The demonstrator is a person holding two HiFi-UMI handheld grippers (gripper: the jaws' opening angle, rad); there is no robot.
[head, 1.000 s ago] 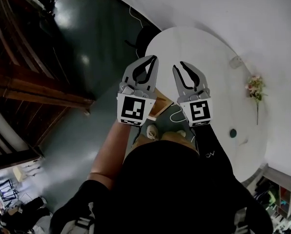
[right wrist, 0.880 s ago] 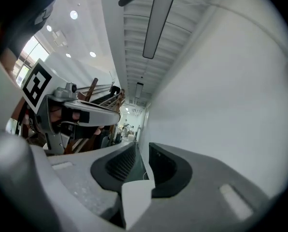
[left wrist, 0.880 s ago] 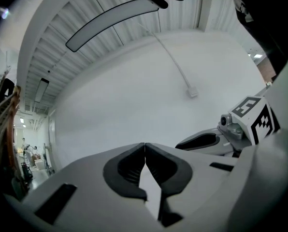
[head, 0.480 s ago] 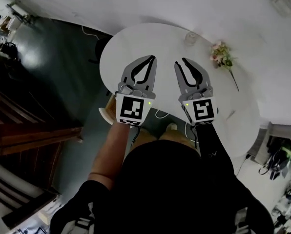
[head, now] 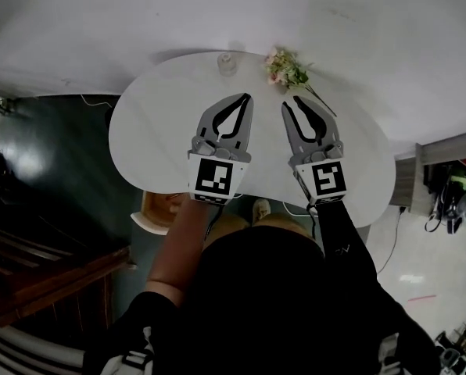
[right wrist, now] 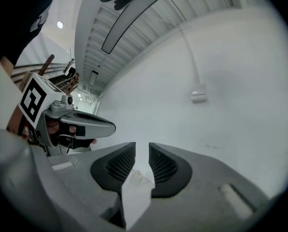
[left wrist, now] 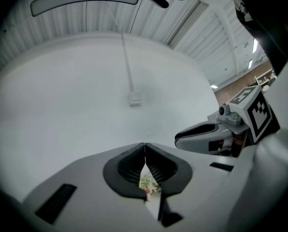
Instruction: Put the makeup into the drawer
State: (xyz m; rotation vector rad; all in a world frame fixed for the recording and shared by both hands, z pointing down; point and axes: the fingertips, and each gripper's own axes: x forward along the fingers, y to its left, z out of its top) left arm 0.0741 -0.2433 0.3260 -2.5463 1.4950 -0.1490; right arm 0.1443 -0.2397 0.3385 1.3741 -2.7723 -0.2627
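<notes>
No makeup and no drawer show in any view. Both grippers are held level, side by side, over the near part of a white oval table [head: 147, 131]. My left gripper [head: 245, 98] is shut, its fingertips touching with nothing between them [left wrist: 144, 144]. My right gripper [head: 292, 101] stands a little open, a narrow gap between its pads and nothing in it [right wrist: 142, 145]. Each gripper view shows the other gripper off to its side, and a white wall ahead.
A small bunch of flowers [head: 288, 69] and a clear glass [head: 227, 63] lie at the table's far edge by the wall. A wooden stool [head: 156, 211] sits under the near left edge. A grey cabinet [head: 409, 180] stands to the right. Dark floor lies left.
The whole view has swung round: the table, earlier off to the right, now lies straight ahead under both grippers. The grippers kept their pose and jaw openings.
</notes>
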